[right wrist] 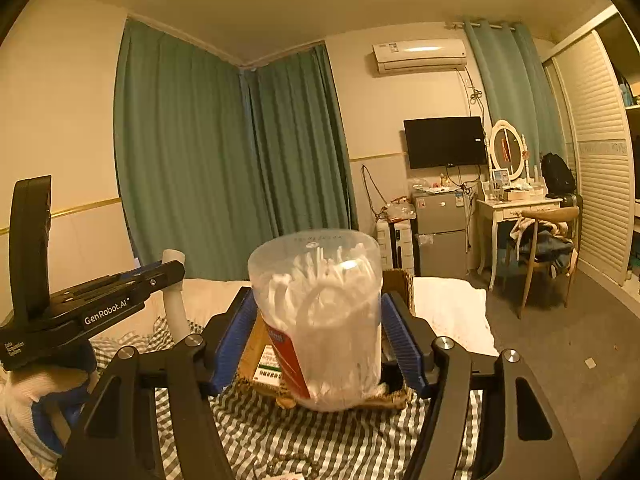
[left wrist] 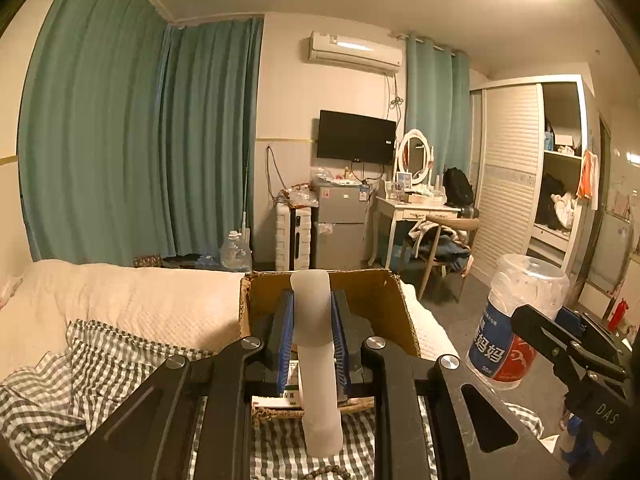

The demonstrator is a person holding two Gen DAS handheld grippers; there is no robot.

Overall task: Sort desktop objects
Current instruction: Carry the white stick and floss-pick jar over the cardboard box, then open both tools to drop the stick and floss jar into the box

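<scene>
Evidently mid-sort: the left gripper (left wrist: 312,340) clamps a white tube (left wrist: 316,360), the right gripper (right wrist: 318,344) a jar of cotton swabs (right wrist: 320,320) — both held above the cardboard box (left wrist: 376,300), neither dropped in yet.

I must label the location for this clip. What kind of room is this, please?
Most likely a bedroom in a home. A bed with a checked sheet fills the foreground, a dressing table with an oval mirror stands by the far wall, and a wardrobe stands open.
</scene>
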